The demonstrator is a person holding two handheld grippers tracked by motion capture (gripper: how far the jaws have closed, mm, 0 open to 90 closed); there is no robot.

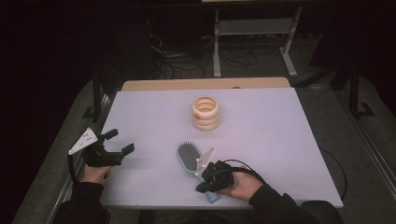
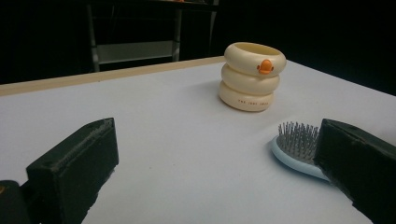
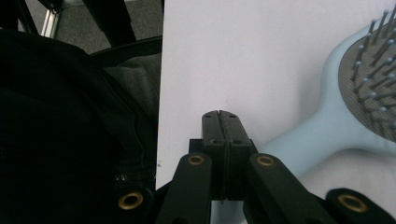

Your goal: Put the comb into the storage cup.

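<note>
Your right gripper [image 1: 201,187] sits at the near edge of the white tabletop [image 1: 280,140], its jaws pressed flat together with nothing between them. In the right gripper view those closed jaws lie just over the handle of the light blue hairbrush [image 3: 327,126], whose handle runs under them; whether they touch it you cannot tell from here. The hairbrush [image 1: 190,156] lies flat, bristles up, its head pointing away from you toward the middle of the tabletop. Your left gripper [image 1: 119,142] rests near the left edge, well apart from the brush, its jaws standing wide apart and empty. Farther back, near the tabletop's middle, stands a cream three-ringed cup [image 1: 205,113] with a small orange duck bill on its top ring.
</note>
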